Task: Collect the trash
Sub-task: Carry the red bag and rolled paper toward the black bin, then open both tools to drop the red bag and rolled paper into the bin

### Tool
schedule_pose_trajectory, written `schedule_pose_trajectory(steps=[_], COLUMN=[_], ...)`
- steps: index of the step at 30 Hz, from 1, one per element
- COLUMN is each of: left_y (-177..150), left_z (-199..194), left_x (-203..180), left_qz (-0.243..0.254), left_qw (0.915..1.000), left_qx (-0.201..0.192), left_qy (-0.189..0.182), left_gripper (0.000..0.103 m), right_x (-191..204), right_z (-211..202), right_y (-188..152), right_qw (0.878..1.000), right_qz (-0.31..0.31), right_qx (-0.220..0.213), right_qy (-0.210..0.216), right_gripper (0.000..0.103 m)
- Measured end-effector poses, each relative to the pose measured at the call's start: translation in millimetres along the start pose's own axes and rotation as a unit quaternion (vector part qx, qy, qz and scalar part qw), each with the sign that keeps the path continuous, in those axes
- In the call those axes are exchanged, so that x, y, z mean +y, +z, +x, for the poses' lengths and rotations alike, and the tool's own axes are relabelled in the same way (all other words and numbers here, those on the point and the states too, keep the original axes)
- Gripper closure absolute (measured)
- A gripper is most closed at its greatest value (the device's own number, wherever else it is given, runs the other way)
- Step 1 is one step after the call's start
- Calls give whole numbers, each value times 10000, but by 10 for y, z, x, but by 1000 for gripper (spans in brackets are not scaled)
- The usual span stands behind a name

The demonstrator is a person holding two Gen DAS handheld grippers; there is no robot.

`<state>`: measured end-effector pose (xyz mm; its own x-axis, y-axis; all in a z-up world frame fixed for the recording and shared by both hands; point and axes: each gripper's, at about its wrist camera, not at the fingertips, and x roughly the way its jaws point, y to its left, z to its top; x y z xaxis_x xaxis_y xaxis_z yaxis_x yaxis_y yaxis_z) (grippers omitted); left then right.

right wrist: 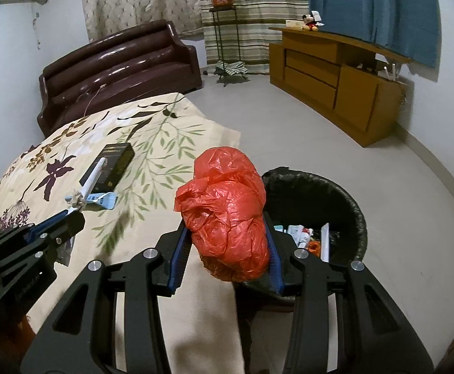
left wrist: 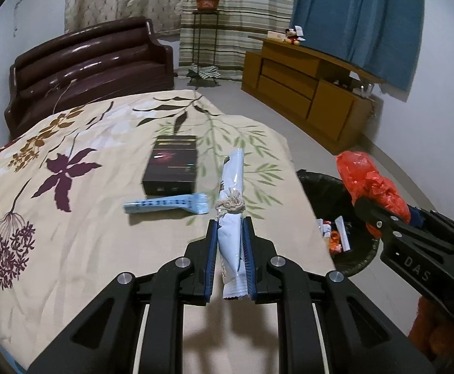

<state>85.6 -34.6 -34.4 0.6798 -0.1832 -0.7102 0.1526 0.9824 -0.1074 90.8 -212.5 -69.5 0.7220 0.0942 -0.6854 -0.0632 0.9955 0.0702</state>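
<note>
I am carrying a white wrapper (left wrist: 231,243), clamped in my left gripper (left wrist: 230,227), and a red bag (right wrist: 227,218), pinched in my right gripper (right wrist: 227,240), aiming squarely over the bin (right wrist: 348,193).

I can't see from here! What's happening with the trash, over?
Left gripper shut on white wrapper. Right gripper shut on red plastic bag. Bin beside table, nothing blocking.

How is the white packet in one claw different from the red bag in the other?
The long white wrapper tied with beige string is slim, flat and stiff-looking; the crumpled red plastic bag is a puffy, wrinkled ball. The left claw is nearly closed on the wrapper, while the right claw stands wider around the bag. The bag sits nearer the black-lined waste bin. Both are gripped and off the floral tablecloth.
</note>
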Motion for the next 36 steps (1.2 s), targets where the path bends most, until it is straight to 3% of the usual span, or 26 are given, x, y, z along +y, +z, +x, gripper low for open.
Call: schedule_pose_trajectory(steps=[20,36], left_y=[71,205], left_z=[177,575], left_x=[-618,-1001], left_qz=[447,708], left_qw=[9986,9967], left_qx=[25,185], left_qy=[-276,-350], left_gripper=[86,86], right_x=[-613,-976], right_z=[-58,114], right_y=[7,32], right_qw=[9981,9951], right_qz=[437,691], right_qx=[-132,-113], right_qy=[-414,-694], right_gripper=[62,62])
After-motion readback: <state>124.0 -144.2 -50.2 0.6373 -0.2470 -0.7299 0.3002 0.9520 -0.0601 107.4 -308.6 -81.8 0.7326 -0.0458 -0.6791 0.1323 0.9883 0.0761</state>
